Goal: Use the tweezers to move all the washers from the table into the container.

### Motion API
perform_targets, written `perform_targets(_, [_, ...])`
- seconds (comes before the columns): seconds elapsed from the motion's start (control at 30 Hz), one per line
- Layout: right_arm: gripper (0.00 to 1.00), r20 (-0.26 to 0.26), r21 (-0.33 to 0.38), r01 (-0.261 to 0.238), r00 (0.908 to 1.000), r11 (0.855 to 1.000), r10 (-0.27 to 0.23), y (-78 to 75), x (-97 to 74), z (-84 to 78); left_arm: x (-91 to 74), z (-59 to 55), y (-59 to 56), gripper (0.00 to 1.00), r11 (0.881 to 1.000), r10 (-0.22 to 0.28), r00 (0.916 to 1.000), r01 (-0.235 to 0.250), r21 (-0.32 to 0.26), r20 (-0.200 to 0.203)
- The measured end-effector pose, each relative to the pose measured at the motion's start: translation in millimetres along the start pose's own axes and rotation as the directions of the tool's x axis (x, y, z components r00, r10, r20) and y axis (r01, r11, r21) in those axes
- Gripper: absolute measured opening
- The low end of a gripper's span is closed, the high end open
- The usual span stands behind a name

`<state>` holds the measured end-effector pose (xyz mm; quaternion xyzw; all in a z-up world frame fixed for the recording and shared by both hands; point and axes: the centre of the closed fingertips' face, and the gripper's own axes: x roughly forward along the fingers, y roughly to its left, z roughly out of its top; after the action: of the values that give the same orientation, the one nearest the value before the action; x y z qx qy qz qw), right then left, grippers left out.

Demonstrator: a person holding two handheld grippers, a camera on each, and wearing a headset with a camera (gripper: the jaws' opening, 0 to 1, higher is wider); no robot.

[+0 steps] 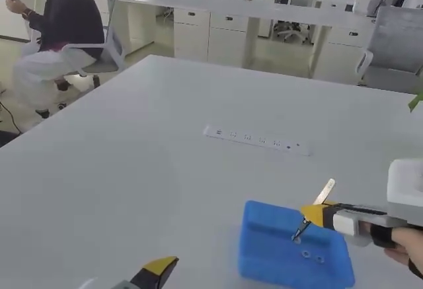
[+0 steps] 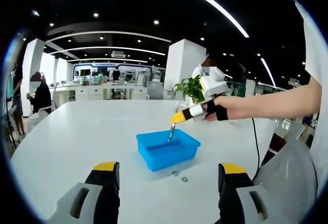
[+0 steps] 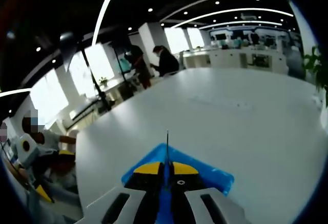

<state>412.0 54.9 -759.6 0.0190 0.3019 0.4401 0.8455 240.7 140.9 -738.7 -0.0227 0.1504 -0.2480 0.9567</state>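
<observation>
A blue container sits near the table's front edge with two small washers on its floor. My right gripper, yellow-tipped, is shut on slim tweezers whose tip dips into the container. From the left gripper view the tweezers point down over the blue container, and two washers lie on the table just in front of it. My left gripper stands open behind them, its yellow tip low in the head view. I cannot tell whether the tweezers hold a washer.
A white power strip lies mid-table beyond the container. A person sits on a chair past the far left corner. White desks and chairs line the back. A potted plant stands behind the right hand.
</observation>
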Motion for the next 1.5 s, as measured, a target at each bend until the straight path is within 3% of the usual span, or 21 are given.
perform_targets(0.13, [0.03, -0.030, -0.007, 0.013, 0.9995, 1.000, -0.014, -13.6, 9.8, -6.2, -0.1, 0.0, 0.1, 0.80, 1.000, 0.000, 1.0000, 0.000, -0.001, 0.000])
perform_targets(0.23, [0.03, -0.051, -0.037, 0.022, 0.9984, 0.999, -0.024, -12.8, 15.0, -10.9, -0.1, -0.2, 0.0, 0.80, 1.000, -0.001, 1.0000, 0.001, 0.000, -0.001])
perform_targets(0.37, [0.03, -0.086, -0.066, 0.025, 0.9958, 0.997, -0.031, -23.3, 25.2, -20.4, -0.1, -0.4, 0.0, 0.80, 1.000, -0.001, 1.0000, 0.001, 0.000, -0.003])
perform_targets(0.7, [0.03, -0.121, -0.177, 0.027, 0.9914, 0.984, -0.049, -22.7, 27.1, -31.1, -0.1, -0.5, 0.6, 0.80, 1.000, 0.002, 1.0000, -0.002, 0.000, -0.005])
perform_targets(0.8, [0.03, -0.110, -0.201, 0.021, 0.9929, 0.979, -0.044, -14.8, 24.0, -32.1, -0.2, -0.5, 0.3, 0.80, 1.000, 0.000, 1.0000, 0.000, -0.001, -0.005])
perform_targets(1.13, [0.04, -0.074, -0.185, -0.007, 0.9972, 0.983, -0.007, -9.3, 20.4, -29.0, -0.1, -0.9, 0.3, 0.80, 1.000, 0.001, 1.0000, -0.001, 0.001, -0.008])
perform_targets(1.5, [0.04, 0.037, -0.172, -0.030, 0.9986, 0.985, 0.037, 23.4, -8.9, -9.5, 0.3, -0.7, 0.4, 0.80, 1.000, 0.002, 1.0000, -0.002, 0.001, -0.006])
